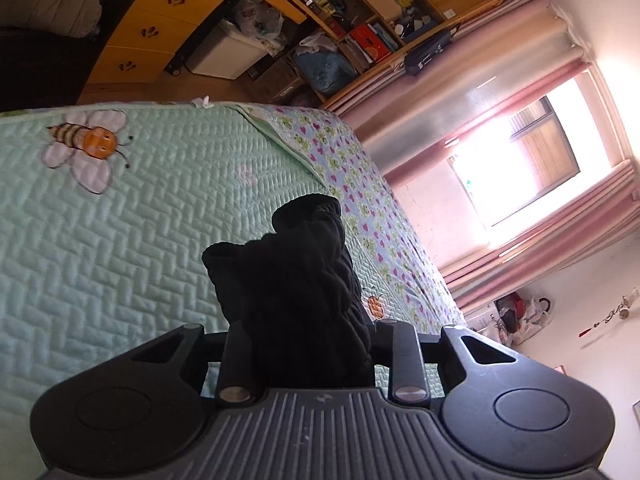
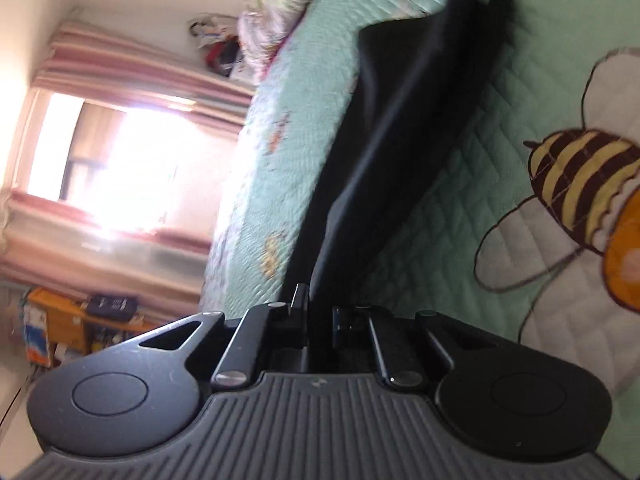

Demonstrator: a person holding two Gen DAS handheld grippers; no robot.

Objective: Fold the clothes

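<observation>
The left gripper [image 1: 304, 356] has its fingers set moderately apart, with a thick bunch of the black garment [image 1: 296, 280] wedged between them and rising in crumpled folds ahead of the camera. The right gripper [image 2: 320, 332] has its fingers drawn nearly together, pinching a thin edge of the same black garment [image 2: 400, 128], which stretches away from it in a taut sheet. In both views, the cloth hangs over a bed covered by a pale green quilt [image 1: 140, 240] printed with a large bee [image 2: 580, 184]. Beyond the bed, the left wrist view shows wooden shelves [image 1: 384, 12] and pink curtains [image 1: 500, 92] beside a bright window [image 1: 532, 160].
</observation>
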